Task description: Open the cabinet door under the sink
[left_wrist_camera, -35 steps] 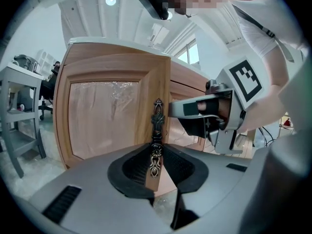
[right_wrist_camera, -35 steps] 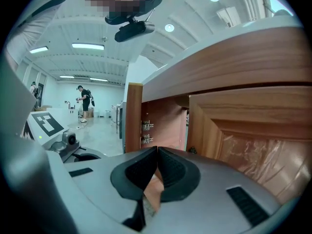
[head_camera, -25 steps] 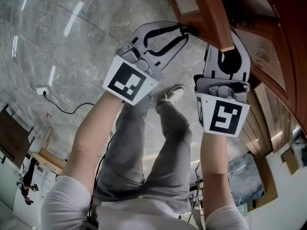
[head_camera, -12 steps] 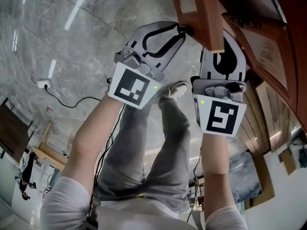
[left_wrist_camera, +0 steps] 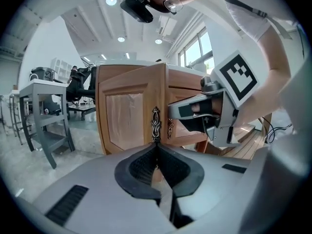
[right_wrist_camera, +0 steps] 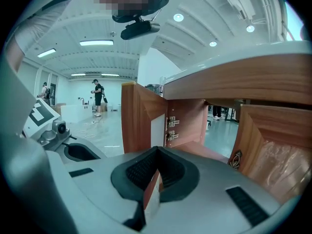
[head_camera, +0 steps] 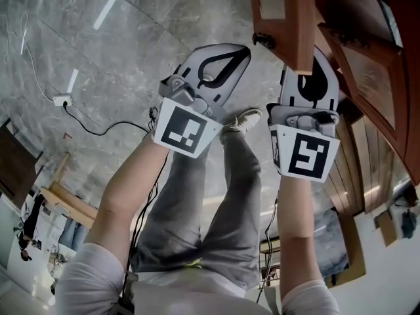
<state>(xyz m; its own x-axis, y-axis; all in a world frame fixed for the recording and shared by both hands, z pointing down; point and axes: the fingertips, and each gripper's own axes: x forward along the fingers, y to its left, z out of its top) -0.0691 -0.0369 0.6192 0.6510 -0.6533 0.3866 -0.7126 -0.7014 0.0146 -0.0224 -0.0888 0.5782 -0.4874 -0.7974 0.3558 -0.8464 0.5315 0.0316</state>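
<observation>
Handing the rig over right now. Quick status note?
Left gripper: jaws have just closed on nothing, tips just off the door handle.
Right gripper: clamped on the free edge of the cabinet door.
Done: the door stands swung well out from the cabinet.
Left: swing it wider if needed, then let go.

Both bare forearms reach forward side by side, the left forearm [head_camera: 131, 182] angled inward and the right forearm [head_camera: 292, 222] straight. The left gripper [left_wrist_camera: 156, 147] has just been closing its jaws, which meet with nothing between them. The right gripper [right_wrist_camera: 155, 155] is clamped on the edge of the cabinet door [right_wrist_camera: 150, 191].
</observation>
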